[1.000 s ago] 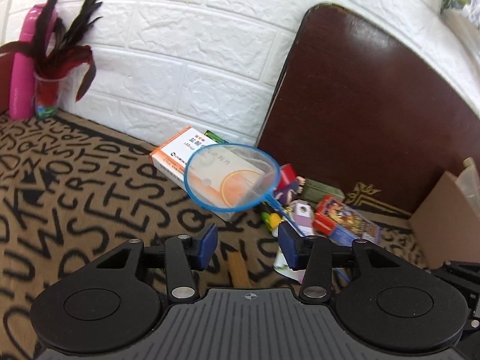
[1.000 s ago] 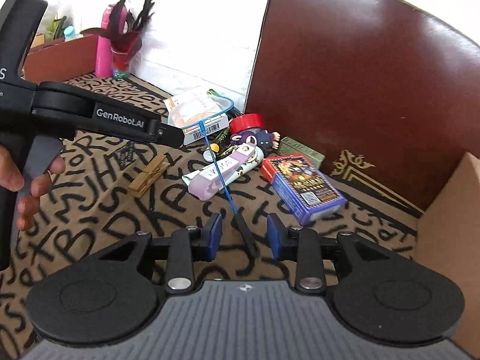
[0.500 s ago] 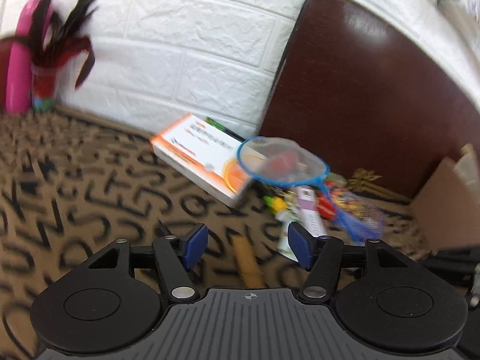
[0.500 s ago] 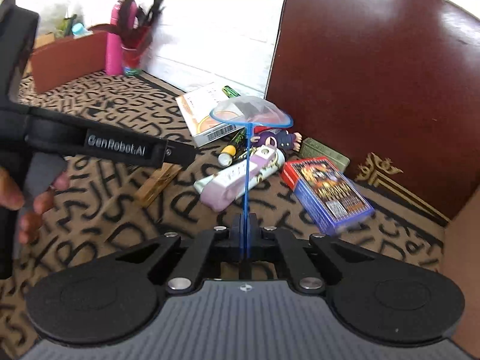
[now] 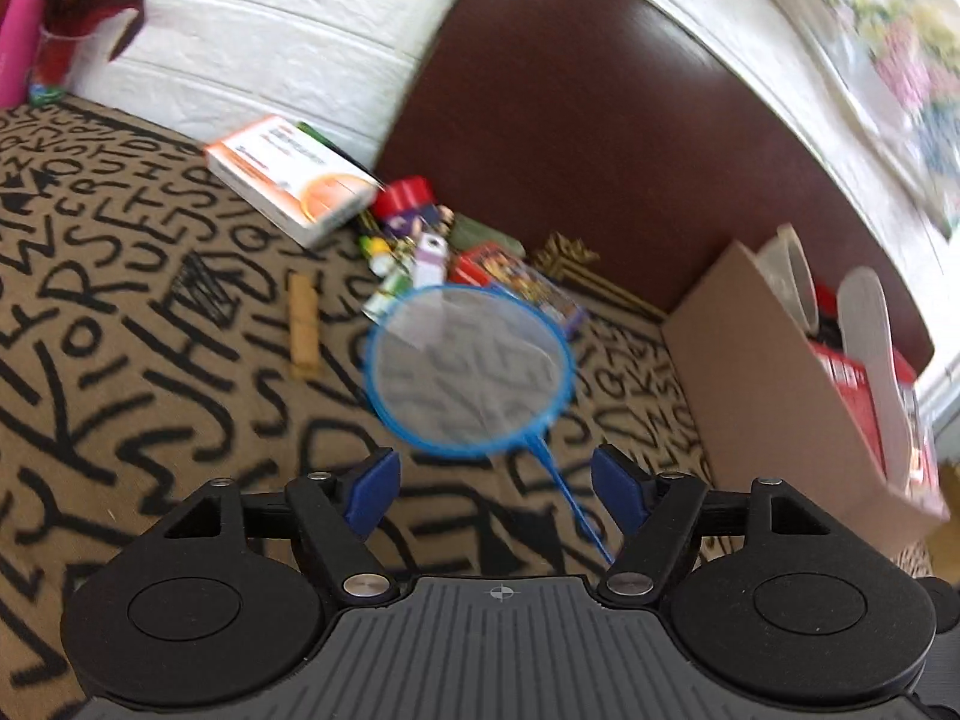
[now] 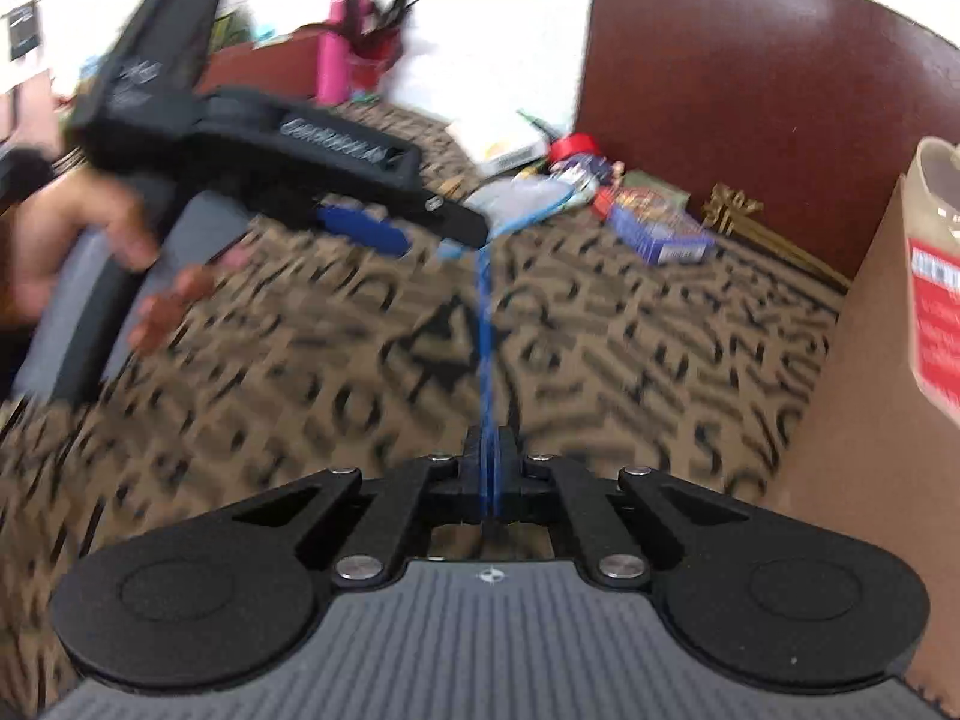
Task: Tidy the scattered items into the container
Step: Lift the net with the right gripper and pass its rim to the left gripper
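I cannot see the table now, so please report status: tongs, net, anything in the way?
Right tongs shut on blue net handle. Left tongs open, empty. Cardboard box at right; path looks free.

A white brick-pattern wall (image 5: 288, 30) rises behind a tan cloth (image 5: 120, 312) printed with black letters. A dark brown rounded board (image 5: 600, 120) leans against the wall.

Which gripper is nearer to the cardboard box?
Right. The right gripper, shut on the blue net's handle, is close beside the cardboard box; the left gripper, open, is farther away.
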Demonstrator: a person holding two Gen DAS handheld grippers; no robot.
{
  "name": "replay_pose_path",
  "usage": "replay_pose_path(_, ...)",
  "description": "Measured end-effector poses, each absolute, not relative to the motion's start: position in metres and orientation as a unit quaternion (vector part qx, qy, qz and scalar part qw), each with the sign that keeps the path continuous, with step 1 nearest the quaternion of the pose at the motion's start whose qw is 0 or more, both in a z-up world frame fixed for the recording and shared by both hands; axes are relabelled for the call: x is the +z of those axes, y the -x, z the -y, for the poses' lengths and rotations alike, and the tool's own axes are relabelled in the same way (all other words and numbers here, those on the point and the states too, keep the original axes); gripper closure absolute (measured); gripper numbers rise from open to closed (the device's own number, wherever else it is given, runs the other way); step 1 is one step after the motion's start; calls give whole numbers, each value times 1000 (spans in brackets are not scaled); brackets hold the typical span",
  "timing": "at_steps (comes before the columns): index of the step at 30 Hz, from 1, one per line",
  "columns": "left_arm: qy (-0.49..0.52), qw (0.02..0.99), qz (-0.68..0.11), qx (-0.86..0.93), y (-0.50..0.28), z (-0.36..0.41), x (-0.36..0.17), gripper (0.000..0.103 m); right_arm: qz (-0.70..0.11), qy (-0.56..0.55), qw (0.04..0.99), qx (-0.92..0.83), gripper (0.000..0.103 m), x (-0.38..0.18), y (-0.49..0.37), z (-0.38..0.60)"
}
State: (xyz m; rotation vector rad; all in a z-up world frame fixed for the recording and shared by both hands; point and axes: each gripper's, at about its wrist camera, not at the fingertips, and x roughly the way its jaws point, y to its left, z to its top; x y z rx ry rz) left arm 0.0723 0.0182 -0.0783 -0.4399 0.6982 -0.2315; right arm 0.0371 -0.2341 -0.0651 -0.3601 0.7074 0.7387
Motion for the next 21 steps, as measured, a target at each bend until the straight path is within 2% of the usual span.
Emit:
replay_pose_path(6,196,914,-342,-97,-84,-12,-79,19,-342,172,870,312,99,-71,-19,263)
replay_pose_path(11,172,914,-355,-89,-98,-6,-77,15,-321,170,877,315,68,-69,-21,250)
replay_pose_path(16,134,915,-371,-87,-114,4,-86,15,-316,169,875,327,66,-74,-33,224)
replay_pose_path(17,137,914,-373,-86,-116,3,-88,18,-317,174,873,327,66,-76,-35,218)
replay_pose_path(19,141,914,-371,-83,-119,2,-90,34,-322,179,871,324,66,-82,-42,208)
replay_pose_path(20,149,910,-375,-91,-121,0,-91,50,-323,175,872,323,66,-84,-45,204)
replay_pose_path(21,160,907,-377,-100,-122,-1,-92,56,-323,170,874,322,66,-85,-48,201)
